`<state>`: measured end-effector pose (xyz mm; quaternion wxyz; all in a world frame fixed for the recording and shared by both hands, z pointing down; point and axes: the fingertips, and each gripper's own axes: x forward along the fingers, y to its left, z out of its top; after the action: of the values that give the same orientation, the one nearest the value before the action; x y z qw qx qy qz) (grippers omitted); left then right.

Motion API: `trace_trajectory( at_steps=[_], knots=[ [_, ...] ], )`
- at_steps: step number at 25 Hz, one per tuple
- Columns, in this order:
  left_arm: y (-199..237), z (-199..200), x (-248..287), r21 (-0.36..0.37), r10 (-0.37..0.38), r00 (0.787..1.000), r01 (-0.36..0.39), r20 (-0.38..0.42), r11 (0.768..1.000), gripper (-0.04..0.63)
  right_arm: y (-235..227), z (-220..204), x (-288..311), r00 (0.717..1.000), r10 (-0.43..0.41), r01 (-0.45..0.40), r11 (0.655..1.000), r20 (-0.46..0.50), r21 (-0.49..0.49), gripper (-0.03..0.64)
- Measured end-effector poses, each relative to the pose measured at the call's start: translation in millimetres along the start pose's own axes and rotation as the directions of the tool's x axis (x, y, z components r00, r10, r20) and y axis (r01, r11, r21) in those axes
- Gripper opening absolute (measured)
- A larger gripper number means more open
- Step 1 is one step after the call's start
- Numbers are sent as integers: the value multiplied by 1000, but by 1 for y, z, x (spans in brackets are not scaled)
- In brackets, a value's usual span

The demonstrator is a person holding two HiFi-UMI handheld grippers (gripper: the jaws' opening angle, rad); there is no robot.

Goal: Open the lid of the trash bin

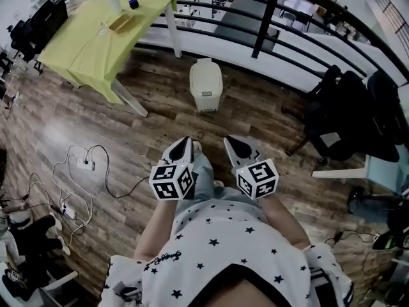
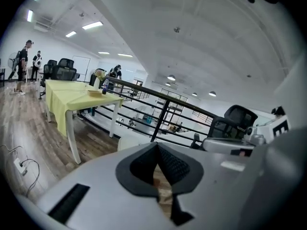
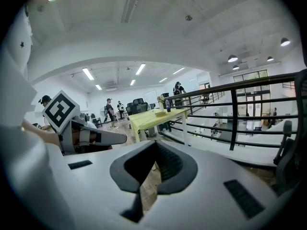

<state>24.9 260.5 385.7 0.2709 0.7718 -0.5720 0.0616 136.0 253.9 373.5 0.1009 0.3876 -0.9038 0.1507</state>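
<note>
Wood floor [image 1: 57,117], yellow-draped table [image 1: 102,34], black railing [image 1: 268,11].

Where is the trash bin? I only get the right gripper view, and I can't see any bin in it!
Observer: The head view shows it. The trash bin stands on the wood floor ahead of the person, beside the yellow table and in front of the railing.
Operator: Is its lid open?
Observer: No, the lid lies shut.
Operator: Are the grippers touching it?
Observer: No. The left gripper and the right gripper are close to the person, with bare floor between them and the bin.
</note>
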Motion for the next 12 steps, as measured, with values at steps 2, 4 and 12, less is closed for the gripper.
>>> trace_trajectory(
  at_steps=[2, 4, 12],
  knots=[
    [-1, 3, 5, -25, -30, 1000, 30, 1, 999, 11, -4, 1, 4, 1000, -4, 4, 1000, 0, 8, -6],
    [0, 5, 13, -30, -36, 999, 36, -11, 999, 11, -10, 2, 10, 1000, -9, 9, 1000, -6, 13, -6],
    [18, 27, 60, 9, -58, 998, 58, -27, 998, 11, -42, 15, 60, 1000, -13, 13, 1000, -24, 15, -6]
  ],
)
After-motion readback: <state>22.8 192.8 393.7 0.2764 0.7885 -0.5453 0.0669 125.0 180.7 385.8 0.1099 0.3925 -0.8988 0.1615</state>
